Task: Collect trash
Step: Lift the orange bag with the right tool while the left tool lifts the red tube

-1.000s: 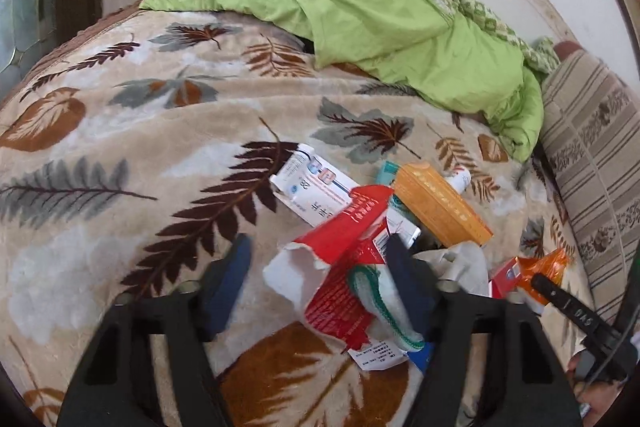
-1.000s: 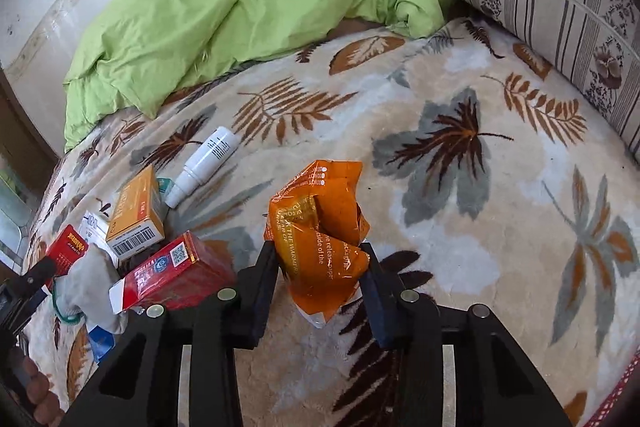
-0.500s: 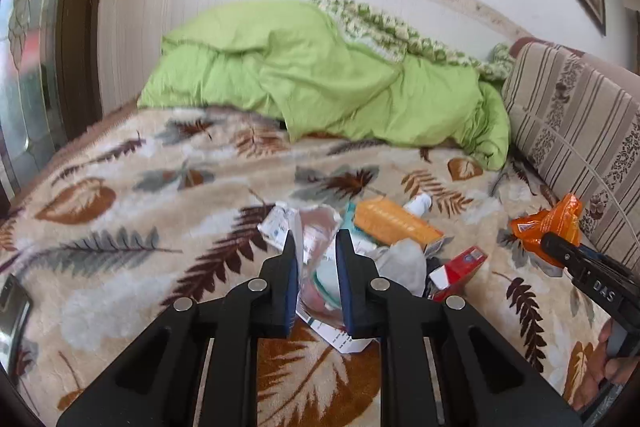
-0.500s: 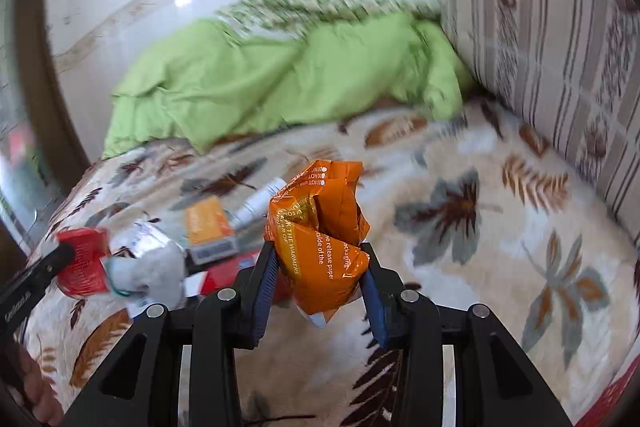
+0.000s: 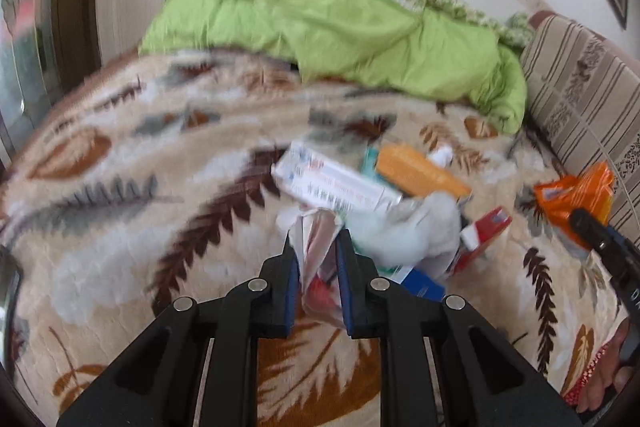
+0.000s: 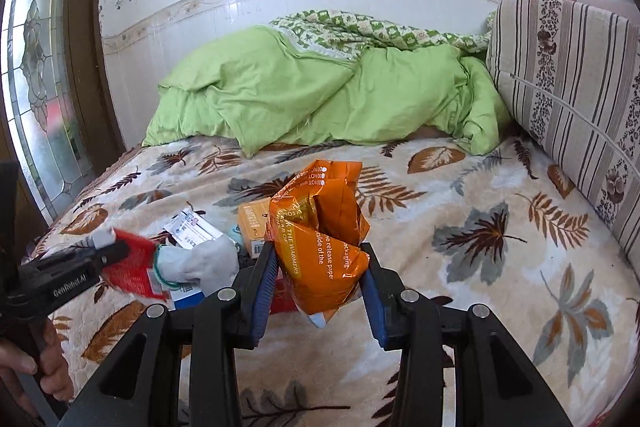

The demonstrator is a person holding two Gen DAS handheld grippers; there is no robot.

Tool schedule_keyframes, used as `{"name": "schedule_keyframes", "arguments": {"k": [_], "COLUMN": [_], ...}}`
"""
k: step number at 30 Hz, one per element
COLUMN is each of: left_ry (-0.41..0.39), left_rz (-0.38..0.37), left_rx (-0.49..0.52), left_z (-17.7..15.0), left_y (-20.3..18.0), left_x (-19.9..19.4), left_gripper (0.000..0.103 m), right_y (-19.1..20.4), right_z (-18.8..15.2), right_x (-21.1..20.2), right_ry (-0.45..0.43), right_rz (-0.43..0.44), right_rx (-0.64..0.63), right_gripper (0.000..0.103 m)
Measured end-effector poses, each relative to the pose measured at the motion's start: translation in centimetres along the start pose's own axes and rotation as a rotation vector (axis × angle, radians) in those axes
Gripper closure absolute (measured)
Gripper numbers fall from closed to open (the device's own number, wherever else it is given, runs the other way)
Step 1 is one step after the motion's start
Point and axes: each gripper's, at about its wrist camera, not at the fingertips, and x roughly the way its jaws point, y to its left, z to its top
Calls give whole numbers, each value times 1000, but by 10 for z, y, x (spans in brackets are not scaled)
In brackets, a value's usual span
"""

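Right hand-held gripper (image 6: 318, 277) is pinching a crumpled orange packet (image 6: 320, 239), held up over the bed (image 6: 500, 227). You can read bits of white print on it: "THE WARMERS", "release paper", "packaging", plus an upside-down "DO NOT USE" near the top. The same packet also shows at the right edge of the left wrist view.

Left hand-held gripper (image 5: 316, 251) is squeezed nearly together on a red wrapper (image 5: 320, 267), which is red on one side and pale on the other. That view is motion-blurred, so no text is readable there. From the right camera the left hand-held gripper's body reads "GenRobot.AI".

The rest of the trash sits in a pile mid-bed on the leaf-print blanket (image 5: 120, 227):
- white box (image 5: 332, 183) with blue and red print, too blurry to read
- orange box (image 5: 420, 173) just behind it
- white tube (image 5: 442, 155) peeking out past the orange box
- red carton (image 5: 484, 233) on the right
- white glove (image 6: 196, 261) with a green cuff, right by the wrapper
- blue item (image 5: 424, 285) under the glove

A green duvet (image 6: 320, 95) is bunched by the wall, with a striped cushion (image 6: 568, 83) on the right.
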Motion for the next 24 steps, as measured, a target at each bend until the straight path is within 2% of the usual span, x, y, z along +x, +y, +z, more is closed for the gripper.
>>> {"name": "schedule_keyframes", "arguments": {"k": [2, 4, 6, 8, 18, 21, 24], "left_ry": [85, 145, 156, 118, -199, -245, -256], "left_rz": [12, -17, -22, -1, 18, 16, 23], "left_rx": [-16, -56, -74, -63, 53, 97, 159], "left_z": [-7, -11, -14, -13, 1, -1, -6], "left_y": [8, 17, 22, 21, -15, -30, -47], "left_x": [17, 27, 29, 22, -36, -46, -48], "left_gripper": [87, 87, 87, 89, 90, 90, 90], "right_y": [0, 2, 5, 8, 7, 10, 10], "right_z": [0, 1, 1, 1, 0, 0, 0], "right_x": [2, 4, 5, 4, -5, -5, -2], "right_ry": [5, 8, 9, 8, -18, -18, -5], "right_rz": [9, 17, 25, 30, 37, 55, 66], "right_rx": [4, 3, -2, -15, -37, -38, -25], "right_gripper": [61, 61, 61, 61, 61, 61, 61]}}
